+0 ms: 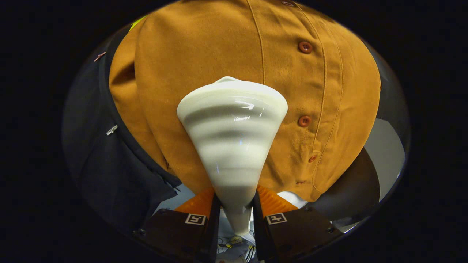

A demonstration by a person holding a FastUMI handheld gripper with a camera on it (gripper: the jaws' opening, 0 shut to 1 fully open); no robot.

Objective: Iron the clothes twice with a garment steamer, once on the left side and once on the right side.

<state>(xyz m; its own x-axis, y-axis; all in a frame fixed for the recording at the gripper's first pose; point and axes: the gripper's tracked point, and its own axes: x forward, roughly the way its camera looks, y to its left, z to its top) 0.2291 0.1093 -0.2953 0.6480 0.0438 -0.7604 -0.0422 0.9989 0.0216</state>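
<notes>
The tongs [236,210] clamp the narrow neck of a glossy cream-white cone-shaped garment steamer [233,135], both fingers pressing it. Its wide head meets a mustard-brown buttoned shirt [204,54] beyond, beside a dark navy garment [109,164].

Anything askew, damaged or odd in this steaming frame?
Nothing stands out. The gripper is shut on the white steamer head, which faces the mustard button-up shirt, left of its button placket. No damage shows.
</notes>
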